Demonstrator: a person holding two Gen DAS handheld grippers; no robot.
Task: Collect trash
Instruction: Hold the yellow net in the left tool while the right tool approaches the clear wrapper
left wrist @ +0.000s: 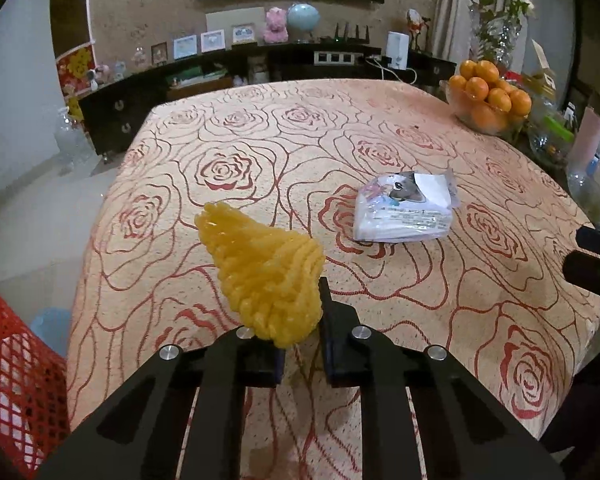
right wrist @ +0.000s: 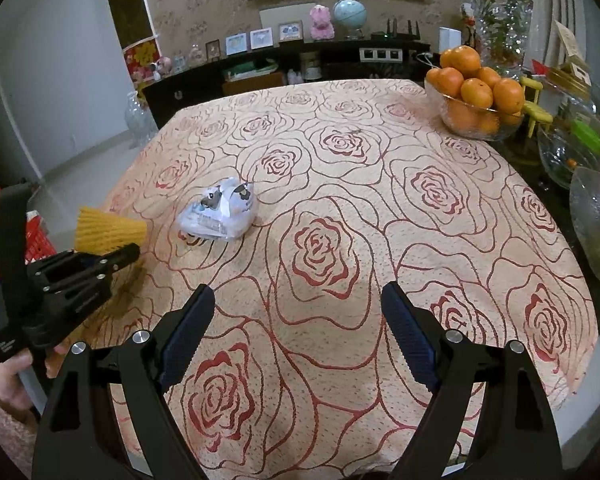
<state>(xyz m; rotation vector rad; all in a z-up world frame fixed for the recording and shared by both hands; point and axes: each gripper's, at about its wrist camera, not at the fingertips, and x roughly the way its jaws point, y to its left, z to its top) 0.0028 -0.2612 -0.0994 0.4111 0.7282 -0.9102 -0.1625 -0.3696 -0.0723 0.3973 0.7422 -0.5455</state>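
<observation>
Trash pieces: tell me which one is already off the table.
The yellow foam net, pinched in the left gripper. The crumpled white wrapper lies on the tablecloth, untouched.

**Left gripper clamped, right gripper spread**

The left gripper (left wrist: 300,320) has its fingers drawn close together around a yellow foam net (left wrist: 264,276), lifted over the counter (left wrist: 420,320) edge. In the right wrist view it shows from the side, gripped by a bare hand (right wrist: 8,376) at its handle. The right gripper (right wrist: 298,304) hovers above the counter, jaws wide apart, holding nothing.
</observation>
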